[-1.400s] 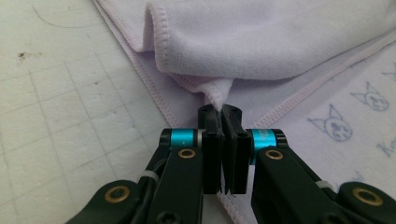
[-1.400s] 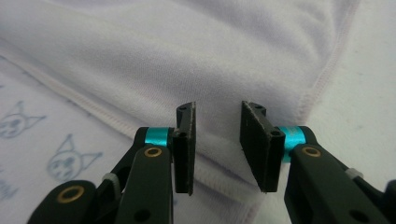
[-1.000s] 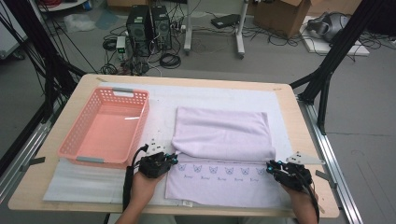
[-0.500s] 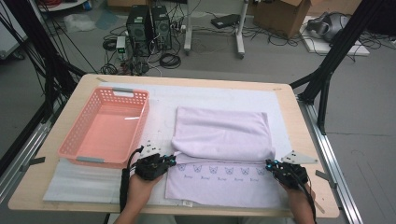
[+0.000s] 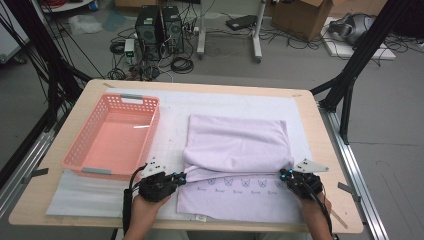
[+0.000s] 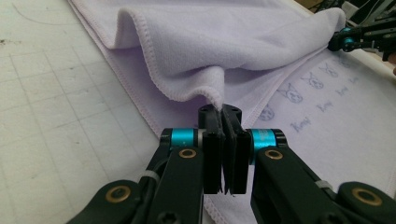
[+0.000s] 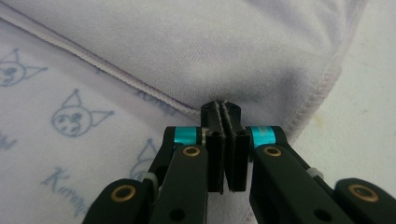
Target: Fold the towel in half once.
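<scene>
The folded top edge of the purple towel (image 5: 235, 150), spread on the counter (image 5: 320, 150) beside the pink basket (image 5: 112, 137), is pinched by the left hand-held gripper (image 6: 223, 112) and right hand-held gripper (image 7: 222, 109), so another fold probably comes next.

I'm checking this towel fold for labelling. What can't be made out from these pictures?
- Printed words on the towel: too small in the high view, cut off at the frame edge in the right gripper view.
- Cloth inside the right gripper: hidden by its shut jaws.
- Pink basket near wall's inner face: hidden by its rim.
</scene>
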Demonstrator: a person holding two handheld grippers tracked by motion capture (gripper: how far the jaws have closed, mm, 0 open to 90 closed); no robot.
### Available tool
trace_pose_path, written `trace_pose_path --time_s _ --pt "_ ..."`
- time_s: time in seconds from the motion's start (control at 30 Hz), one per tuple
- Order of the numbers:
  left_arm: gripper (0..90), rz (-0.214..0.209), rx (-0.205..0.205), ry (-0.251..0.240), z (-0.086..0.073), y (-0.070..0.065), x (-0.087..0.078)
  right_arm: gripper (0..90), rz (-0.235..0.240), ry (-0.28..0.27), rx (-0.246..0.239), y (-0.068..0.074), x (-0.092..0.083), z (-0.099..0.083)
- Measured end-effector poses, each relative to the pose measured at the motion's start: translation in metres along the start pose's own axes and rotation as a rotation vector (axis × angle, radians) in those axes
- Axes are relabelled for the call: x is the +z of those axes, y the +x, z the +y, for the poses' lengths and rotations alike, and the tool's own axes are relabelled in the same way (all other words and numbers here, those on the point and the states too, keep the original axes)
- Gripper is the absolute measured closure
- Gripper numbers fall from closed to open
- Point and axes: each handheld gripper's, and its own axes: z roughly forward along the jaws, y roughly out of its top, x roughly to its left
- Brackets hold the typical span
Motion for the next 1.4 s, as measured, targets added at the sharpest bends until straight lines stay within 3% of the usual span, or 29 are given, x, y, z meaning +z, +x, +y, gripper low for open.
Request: trace_pose_path --time_s 0.3,0.43,0.5,0.67,0.77,0.87,0.97,1.07,1.27,1.4 --pt "87.0 -0.022 0.002 -0.026 -0.003 -0.007 -0.011 89.3 0.064 -0.081 0.049 -0.003 -0.032 -0.011" --pt "87.0 -0.042 -0.008 -0.039 -0.004 -0.013 -0.014 68.0 0.093 -0.09 0.09 0.0 -0.029 -0.012" --pt "87.0 -0.047 -0.002 -0.038 -0.005 -0.015 -0.017 65.3 0.101 -0.099 0.092 0.004 -0.025 -0.008" --pt "86.9 -0.042 -0.006 -0.013 -0.017 -0.017 -0.024 66.1 0.078 -0.073 0.106 0.009 -0.008 0.004" --pt "86.9 -0.046 -0.003 0.002 -0.023 -0.019 -0.027 65.9 0.053 -0.012 0.081 0.011 0.005 0.008" --pt "87.0 -0.049 0.011 0.009 -0.027 -0.022 -0.029 67.2 0.032 -0.009 0.065 0.012 0.007 0.009" --pt "86.9 -0.046 0.016 0.017 -0.03 -0.022 -0.029 75.7 0.003 0.006 0.02 0.018 0.006 0.009" --pt "86.9 -0.041 0.019 0.017 -0.031 -0.022 -0.027 84.4 -0.006 0.01 0.01 0.019 0.005 0.009" --pt "86.7 -0.046 0.009 -0.005 -0.029 -0.02 -0.029 88.3 0.043 -0.012 0.042 0.014 -0.009 0.005" --pt "86.6 -0.052 0.01 -0.011 -0.027 -0.019 -0.029 88.4 0.084 -0.058 0.099 0.009 -0.028 -0.001"
